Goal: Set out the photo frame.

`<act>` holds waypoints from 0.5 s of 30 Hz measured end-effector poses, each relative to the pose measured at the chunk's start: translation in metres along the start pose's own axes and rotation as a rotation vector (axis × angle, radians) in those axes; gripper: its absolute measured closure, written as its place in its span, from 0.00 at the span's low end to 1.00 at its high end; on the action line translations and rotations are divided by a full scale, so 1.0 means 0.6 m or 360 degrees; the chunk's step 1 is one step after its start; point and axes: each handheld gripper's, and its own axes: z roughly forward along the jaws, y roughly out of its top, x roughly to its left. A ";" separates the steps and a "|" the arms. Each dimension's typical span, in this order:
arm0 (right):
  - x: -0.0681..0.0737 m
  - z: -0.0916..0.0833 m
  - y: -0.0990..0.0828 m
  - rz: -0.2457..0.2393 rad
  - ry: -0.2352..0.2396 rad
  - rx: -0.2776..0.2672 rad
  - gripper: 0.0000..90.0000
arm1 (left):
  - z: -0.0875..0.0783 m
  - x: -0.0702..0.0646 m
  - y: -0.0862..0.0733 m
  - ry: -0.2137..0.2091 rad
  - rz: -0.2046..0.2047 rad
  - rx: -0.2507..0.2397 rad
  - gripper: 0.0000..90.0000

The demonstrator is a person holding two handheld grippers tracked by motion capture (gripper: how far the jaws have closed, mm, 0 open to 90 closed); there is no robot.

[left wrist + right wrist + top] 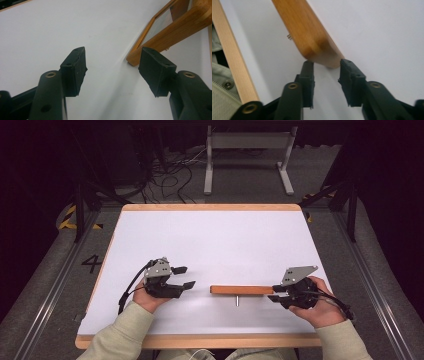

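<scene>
The right gripper has its fingers set narrowly on either side of the rounded end of a flat honey-coloured wooden frame with a clear panel. In the right gripper view the two black pads sit at the wood's end corners, touching or all but touching it; whether they press on it I cannot tell.

The frame lies on the white desk near the person's edge, its long axis running across from side to side, so it stretches away from these fingers toward the other hand. A small metal pin juts from its near edge.

The left gripper rests to the frame's far end with a clear gap of bare desk between; its fingers stand wide with nothing in them, and the frame's corner lies ahead of them. The right hand is plainly the nearer one, so any lift or slide probably starts from that end.
</scene>
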 end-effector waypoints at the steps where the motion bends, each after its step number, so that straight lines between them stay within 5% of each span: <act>1: 0.000 -0.001 -0.001 -0.0007 0.0016 0.0014 0.82 | 0.000 0.000 0.000 0.0004 0.0001 0.0001 0.43; 7: 0.009 0.004 -0.006 -0.0048 0.0120 0.0080 0.97 | -0.003 0.001 -0.002 0.0016 -0.0005 0.0002 0.43; 15: 0.013 0.024 -0.008 -0.0045 0.0169 0.0075 1.00 | -0.004 0.003 -0.003 0.0025 -0.0011 0.0003 0.43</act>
